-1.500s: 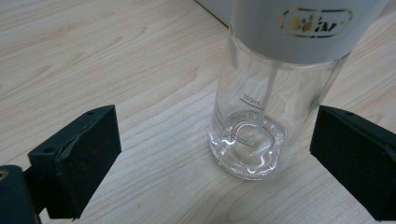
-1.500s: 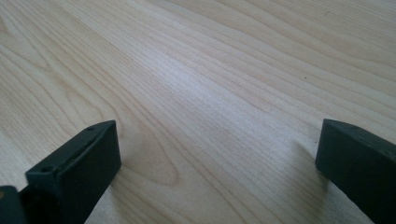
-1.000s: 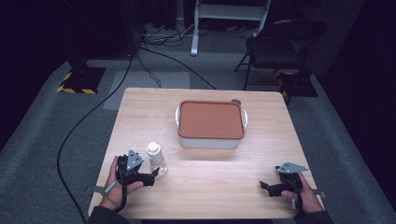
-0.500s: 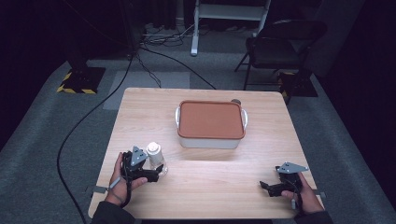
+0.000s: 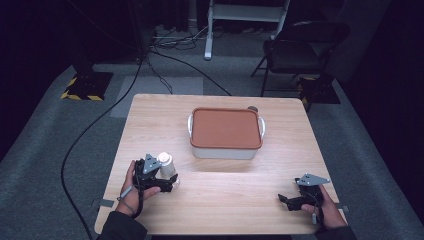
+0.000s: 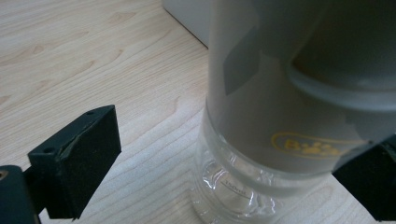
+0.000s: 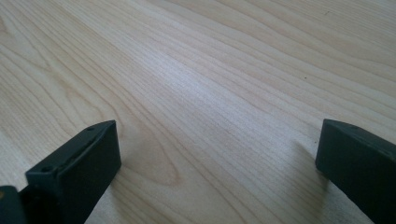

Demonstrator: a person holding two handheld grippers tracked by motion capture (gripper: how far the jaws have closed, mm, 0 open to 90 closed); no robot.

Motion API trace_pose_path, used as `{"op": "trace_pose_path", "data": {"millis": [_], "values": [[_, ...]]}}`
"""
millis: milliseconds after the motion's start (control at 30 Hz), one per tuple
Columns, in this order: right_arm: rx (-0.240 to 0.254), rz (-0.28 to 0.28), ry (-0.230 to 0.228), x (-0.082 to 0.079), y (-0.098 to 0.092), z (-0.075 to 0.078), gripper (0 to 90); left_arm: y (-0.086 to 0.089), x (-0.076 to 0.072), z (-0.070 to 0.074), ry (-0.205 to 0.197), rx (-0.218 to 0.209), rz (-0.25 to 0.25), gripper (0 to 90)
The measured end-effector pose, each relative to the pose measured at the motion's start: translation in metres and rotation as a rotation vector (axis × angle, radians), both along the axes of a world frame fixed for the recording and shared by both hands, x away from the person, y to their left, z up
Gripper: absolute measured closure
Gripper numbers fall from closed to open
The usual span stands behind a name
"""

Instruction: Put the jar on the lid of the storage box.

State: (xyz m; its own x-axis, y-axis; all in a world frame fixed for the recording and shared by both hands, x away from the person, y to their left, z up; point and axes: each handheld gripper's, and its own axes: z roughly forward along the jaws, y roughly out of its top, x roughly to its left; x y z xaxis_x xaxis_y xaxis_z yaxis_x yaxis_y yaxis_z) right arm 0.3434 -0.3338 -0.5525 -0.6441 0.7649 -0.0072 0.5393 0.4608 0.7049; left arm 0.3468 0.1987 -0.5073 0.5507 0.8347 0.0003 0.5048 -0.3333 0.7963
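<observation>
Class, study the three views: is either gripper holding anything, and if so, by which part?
Nothing is held yet. The left gripper is open, jaws either side of the clear bottle at its lower body, the left jaw apart from it. The right gripper is open over bare table.

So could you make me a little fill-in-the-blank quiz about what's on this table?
1. The small clear bottle stands between the fingers of the ____ gripper.
2. The white container in the middle of the table has a flat lid coloured ____.
3. The fingers of the right gripper are spread with only bare ____ between them.
4. On the floor behind the table stands a dark folding ____.

Missing words: left; reddish brown; wood; chair
</observation>
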Motion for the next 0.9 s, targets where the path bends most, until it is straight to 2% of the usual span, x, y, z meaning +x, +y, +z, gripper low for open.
{"op": "trace_pose_path", "data": {"millis": [400,733,833,900], "values": [[0.0,0.0,0.0,0.0,0.0,0.0,0.0,0.0028,0.0004,-0.0029,0.0,-0.072,0.007,5.4],[0.0,0.0,0.0,0.0,0.0,0.0,0.0,-0.0021,-0.0009,-0.0038,-0.027,-0.117,-0.018,27.7],[0.0,0.0,0.0,0.0,0.0,0.0,0.0,-0.0037,-0.0019,-0.0032,-0.042,-0.114,-0.037,34.8],[0.0,0.0,0.0,0.0,0.0,0.0,0.0,-0.0051,-0.0031,-0.0024,-0.057,-0.096,-0.051,39.2]]}}
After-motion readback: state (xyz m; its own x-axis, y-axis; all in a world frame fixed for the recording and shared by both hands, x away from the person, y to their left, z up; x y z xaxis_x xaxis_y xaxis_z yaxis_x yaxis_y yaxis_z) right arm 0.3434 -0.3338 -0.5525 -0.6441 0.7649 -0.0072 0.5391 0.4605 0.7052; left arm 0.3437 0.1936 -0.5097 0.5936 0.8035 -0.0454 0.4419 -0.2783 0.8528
